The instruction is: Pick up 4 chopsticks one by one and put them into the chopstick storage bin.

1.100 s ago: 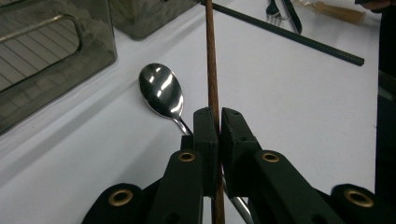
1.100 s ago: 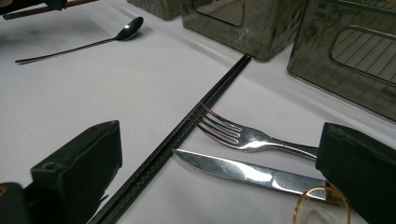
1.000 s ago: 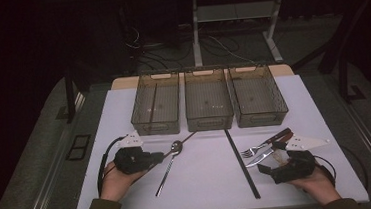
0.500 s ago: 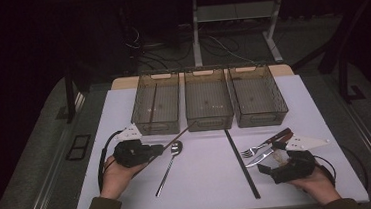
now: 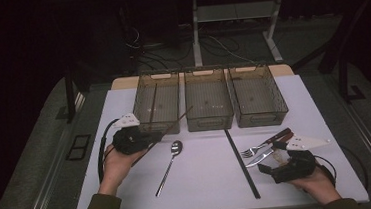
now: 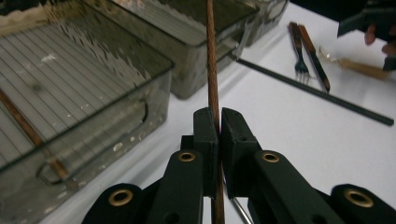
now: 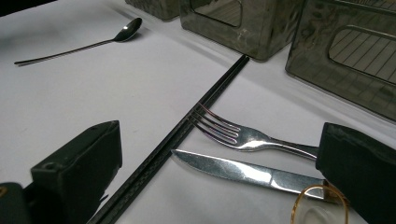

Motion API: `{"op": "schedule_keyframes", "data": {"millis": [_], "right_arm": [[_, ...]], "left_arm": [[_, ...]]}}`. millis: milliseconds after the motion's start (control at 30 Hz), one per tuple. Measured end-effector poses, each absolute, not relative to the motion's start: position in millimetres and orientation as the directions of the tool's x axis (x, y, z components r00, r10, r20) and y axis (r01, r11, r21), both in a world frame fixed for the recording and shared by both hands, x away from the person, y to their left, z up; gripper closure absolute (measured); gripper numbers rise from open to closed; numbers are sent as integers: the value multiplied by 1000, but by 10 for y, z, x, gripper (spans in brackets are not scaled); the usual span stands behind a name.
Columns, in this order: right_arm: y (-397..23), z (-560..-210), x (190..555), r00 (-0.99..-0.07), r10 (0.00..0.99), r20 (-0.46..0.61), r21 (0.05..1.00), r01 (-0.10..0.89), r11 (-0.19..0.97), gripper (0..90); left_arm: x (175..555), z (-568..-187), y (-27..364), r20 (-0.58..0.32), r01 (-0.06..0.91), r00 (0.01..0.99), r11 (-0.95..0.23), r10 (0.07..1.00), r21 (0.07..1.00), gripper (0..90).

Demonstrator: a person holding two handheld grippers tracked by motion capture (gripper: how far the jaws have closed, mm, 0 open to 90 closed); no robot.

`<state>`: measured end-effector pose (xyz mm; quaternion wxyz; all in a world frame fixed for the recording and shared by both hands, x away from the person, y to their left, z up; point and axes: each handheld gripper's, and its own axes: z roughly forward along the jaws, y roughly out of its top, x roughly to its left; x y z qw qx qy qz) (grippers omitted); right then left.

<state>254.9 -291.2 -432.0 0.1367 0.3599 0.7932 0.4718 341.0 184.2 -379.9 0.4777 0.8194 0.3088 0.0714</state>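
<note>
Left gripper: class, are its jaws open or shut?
Shut. In the left gripper view, the left gripper has both black jaws pressed against a thin brown chopstick running up between them.

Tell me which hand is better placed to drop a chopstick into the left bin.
Left. Its gripper is already shut on the thin brown wooden chopstick, right beside the smoky clear plastic left bin. The right gripper rests open near the steel fork, farther away.

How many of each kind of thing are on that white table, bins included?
Clear smoky plastic bins: 3
Brown wooden chopsticks: 2
Black chopstick: 1
Shiny steel spoon: 1
Steel fork: 1
Steel knife: 1
Total: 9
</note>
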Motion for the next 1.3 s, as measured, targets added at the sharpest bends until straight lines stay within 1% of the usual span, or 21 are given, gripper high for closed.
{"op": "schedule_keyframes", "data": {"millis": [167, 433, 700, 1033, 1300], "right_arm": [[-2912, -4319, 2544, -703, 700, 126, 845, 445, 295, 5], [-2914, -4323, 2548, -700, 703, 128, 845, 448, 292, 5], [-2925, -4324, 2549, -697, 705, 132, 846, 449, 286, 5], [-2921, -4325, 2549, -699, 702, 135, 845, 451, 287, 5], [-2919, -4324, 2546, -702, 699, 136, 845, 450, 288, 5]], "left_arm": [[3477, -3766, 1834, -184, 446, 783, -329, 594, 833, 846], [3611, -3684, 1849, -166, 440, 766, -317, 621, 840, 847], [3877, -3583, 1853, -149, 436, 738, -297, 658, 850, 846], [4228, -3456, 1768, -140, 444, 699, -273, 701, 853, 846], [4507, -3473, 1763, -149, 467, 645, -232, 750, 853, 846]]}}
